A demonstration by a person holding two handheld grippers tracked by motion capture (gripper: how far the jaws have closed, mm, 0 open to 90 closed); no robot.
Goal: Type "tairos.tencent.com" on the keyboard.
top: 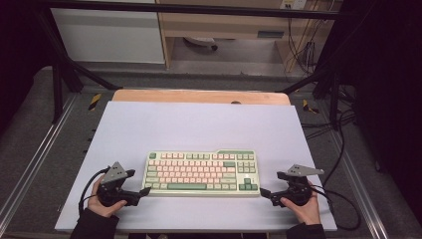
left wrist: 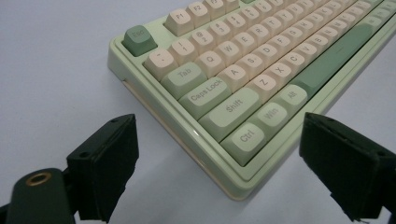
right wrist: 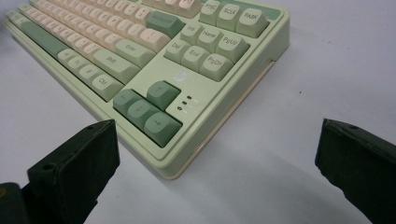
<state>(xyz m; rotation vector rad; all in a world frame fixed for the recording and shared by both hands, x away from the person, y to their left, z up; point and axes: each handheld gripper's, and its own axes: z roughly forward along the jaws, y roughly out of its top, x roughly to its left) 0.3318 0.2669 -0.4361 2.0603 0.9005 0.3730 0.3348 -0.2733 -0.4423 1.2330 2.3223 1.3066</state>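
Note:
A pale green keyboard (top: 201,173) with cream and green keys lies flat on the white tabletop (top: 199,129), near its front edge. My left gripper (top: 135,186) stands open just off the keyboard's left end, its jaws wide apart around the near left corner (left wrist: 243,184) without touching it. At the keyboard's right end my right gripper (top: 270,186) is open too. Its jaws flank the near right corner (right wrist: 170,170) by the arrow keys, and a gap shows between the pads and the case. A hand holds each gripper.
A wooden strip (top: 199,96) borders the white surface at the back. Metal rails (top: 35,154) run along both sides, and black cables (top: 343,199) trail off to the right. Bare white surface stretches behind the keyboard.

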